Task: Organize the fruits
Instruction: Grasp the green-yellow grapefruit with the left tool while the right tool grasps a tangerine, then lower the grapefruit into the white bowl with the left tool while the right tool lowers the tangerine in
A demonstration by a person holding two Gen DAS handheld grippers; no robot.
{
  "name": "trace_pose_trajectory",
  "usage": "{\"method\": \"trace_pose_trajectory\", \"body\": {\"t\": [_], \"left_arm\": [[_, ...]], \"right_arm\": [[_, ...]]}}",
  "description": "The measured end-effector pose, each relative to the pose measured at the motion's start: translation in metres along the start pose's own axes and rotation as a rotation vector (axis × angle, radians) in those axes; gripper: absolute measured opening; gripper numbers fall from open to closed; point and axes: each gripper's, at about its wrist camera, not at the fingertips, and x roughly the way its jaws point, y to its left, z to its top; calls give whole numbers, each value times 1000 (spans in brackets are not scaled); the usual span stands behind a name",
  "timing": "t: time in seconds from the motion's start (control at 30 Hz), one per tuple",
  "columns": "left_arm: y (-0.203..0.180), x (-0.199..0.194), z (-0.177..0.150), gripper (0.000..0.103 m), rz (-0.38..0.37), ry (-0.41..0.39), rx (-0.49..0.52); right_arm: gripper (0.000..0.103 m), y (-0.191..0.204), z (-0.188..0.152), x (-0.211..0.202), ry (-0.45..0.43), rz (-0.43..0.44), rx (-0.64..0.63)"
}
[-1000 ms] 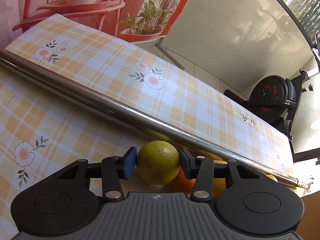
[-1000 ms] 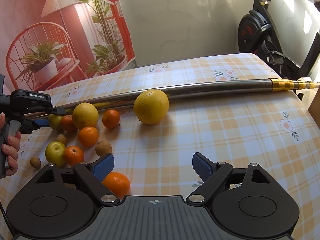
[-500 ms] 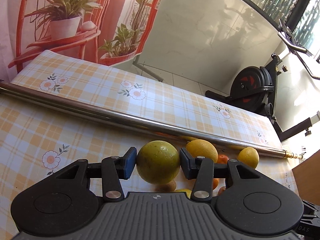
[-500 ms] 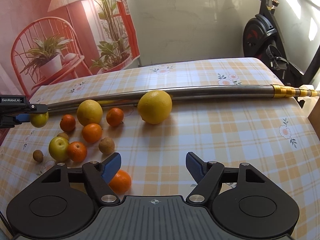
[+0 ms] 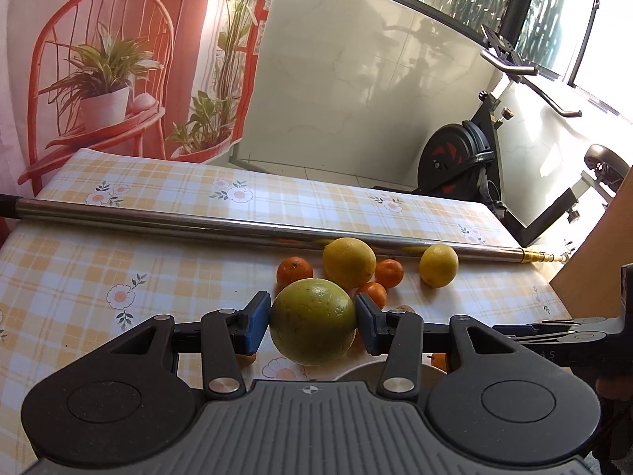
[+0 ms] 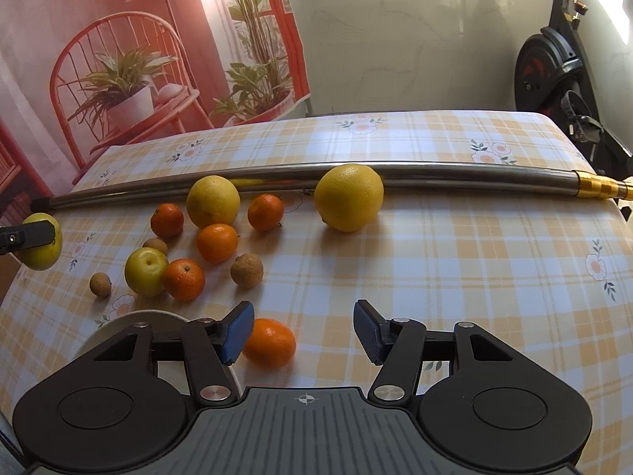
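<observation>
My left gripper (image 5: pixel 312 322) is shut on a yellow-green round fruit (image 5: pixel 313 326) and holds it above the table; the fruit also shows at the left edge of the right wrist view (image 6: pixel 41 241). My right gripper (image 6: pixel 304 332) is open and empty, low over the table, with an orange (image 6: pixel 271 342) beside its left finger. Two big yellow citrus fruits (image 6: pixel 213 201) (image 6: pixel 349 196), several small oranges (image 6: pixel 217 242), a green apple (image 6: pixel 145 271) and small brown fruits (image 6: pixel 247 270) lie loose on the checked tablecloth. A white plate (image 6: pixel 130 320) sits partly hidden under my right gripper.
A long steel pole (image 6: pixel 435 176) with a gold tip lies across the table behind the fruit. An exercise bike (image 5: pixel 467 158) stands beyond the table's far right corner. A brown board (image 5: pixel 593 253) rises at the right edge. A printed backdrop hangs at the back left.
My left gripper has lifted the yellow-green fruit away from the pole and pulled back, so the whole table shows. My right gripper has moved slightly forward and narrowed a little.
</observation>
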Motion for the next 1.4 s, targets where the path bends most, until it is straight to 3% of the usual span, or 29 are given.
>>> {"method": "trace_pose_trajectory", "body": {"t": [0.3, 0.63, 0.73, 0.8, 1.4], "left_arm": [[-4, -4, -20, 49, -24, 17, 0], [-9, -6, -31, 49, -27, 29, 31], [-11, -5, -33, 49, -29, 39, 38], [-10, -5, -35, 49, -31, 45, 39], [-16, -8, -55, 49, -39, 105, 110]], "right_arm": [[47, 18, -6, 16, 60, 17, -64], [41, 3, -9, 31, 104, 84, 60], [41, 2, -10, 33, 103, 92, 80], [34, 1, -10, 33, 102, 115, 91], [33, 10, -15, -16, 15, 136, 61]]}}
